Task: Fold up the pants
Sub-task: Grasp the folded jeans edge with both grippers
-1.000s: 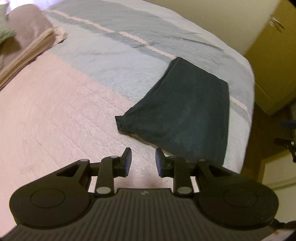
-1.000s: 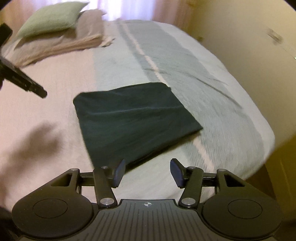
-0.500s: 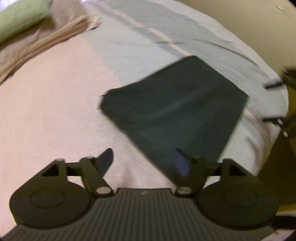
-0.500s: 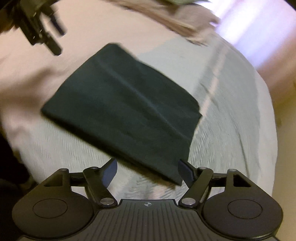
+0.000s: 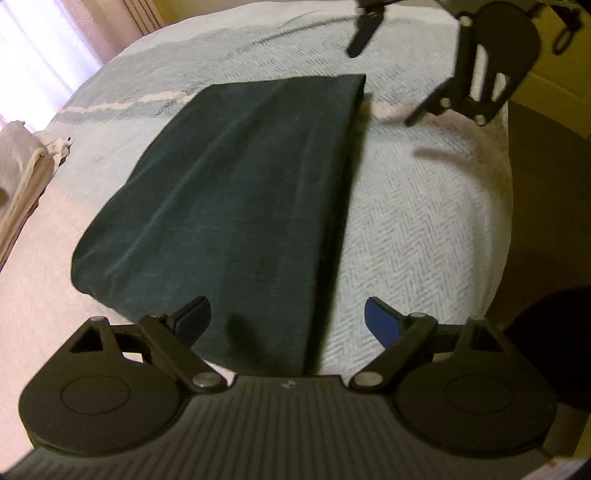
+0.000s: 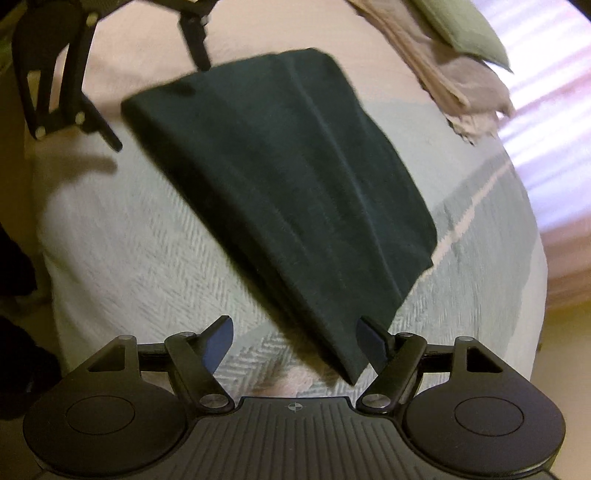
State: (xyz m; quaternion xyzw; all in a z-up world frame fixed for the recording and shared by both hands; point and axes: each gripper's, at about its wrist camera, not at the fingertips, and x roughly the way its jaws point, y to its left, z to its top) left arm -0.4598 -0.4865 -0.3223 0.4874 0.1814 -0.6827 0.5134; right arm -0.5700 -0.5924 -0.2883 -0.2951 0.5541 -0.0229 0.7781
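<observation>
Bed [image 5: 424, 221] carries the folded pants [image 5: 240, 192] at frame centre, long axis running away from each camera. Left gripper [image 5: 288, 321] and right gripper [image 6: 291, 341], both spread open and empty, straddle opposite near corners.

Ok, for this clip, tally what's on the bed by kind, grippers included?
Folded dark green pants: 1
Green pillow: 1
Folded beige linens: 1 pile
Grippers, both open: 2, left gripper and right gripper
Total: 5
</observation>
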